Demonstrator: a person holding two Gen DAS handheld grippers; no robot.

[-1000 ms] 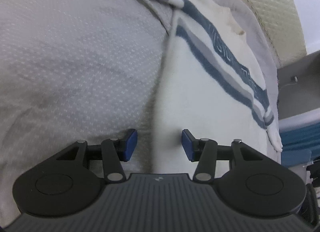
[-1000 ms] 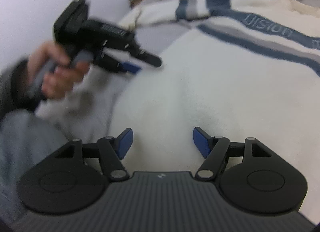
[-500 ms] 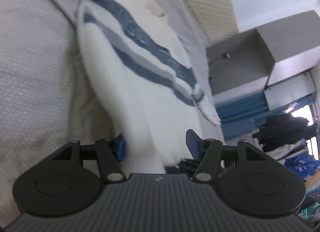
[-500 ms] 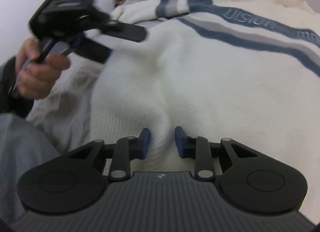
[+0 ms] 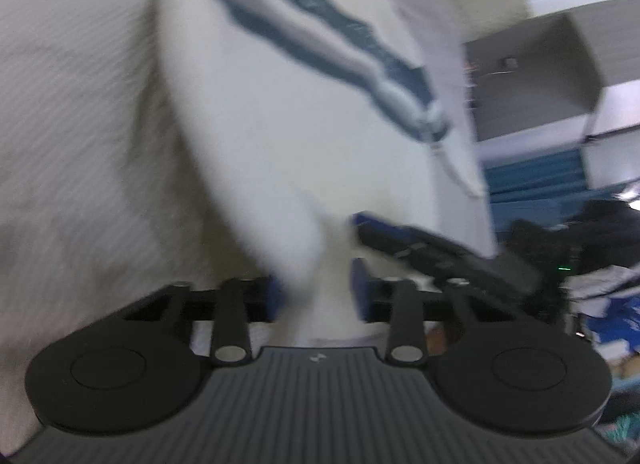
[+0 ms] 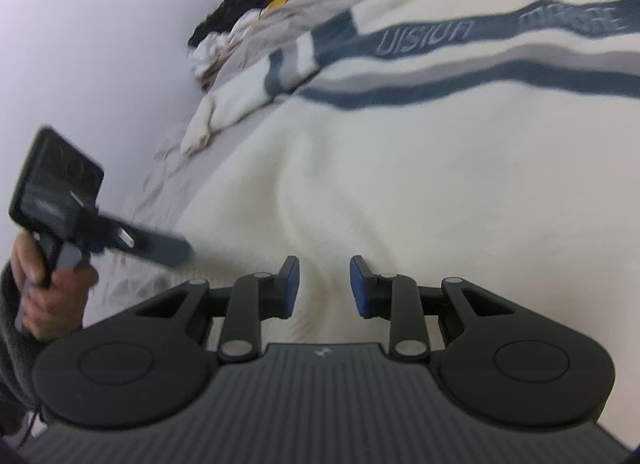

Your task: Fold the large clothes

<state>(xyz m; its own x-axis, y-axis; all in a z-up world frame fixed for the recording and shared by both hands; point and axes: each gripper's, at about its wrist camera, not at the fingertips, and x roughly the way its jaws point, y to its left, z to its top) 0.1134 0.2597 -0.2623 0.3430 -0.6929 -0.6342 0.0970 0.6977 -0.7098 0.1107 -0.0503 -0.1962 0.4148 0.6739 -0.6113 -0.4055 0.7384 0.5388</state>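
Sweater (image 6: 420, 184) hem now raised, bunched

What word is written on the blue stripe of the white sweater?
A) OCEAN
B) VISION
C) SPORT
B: in the right wrist view, pale letters spelling VISION run along the upper blue stripe of the white sweater; a second word beside them is too blurred to read.
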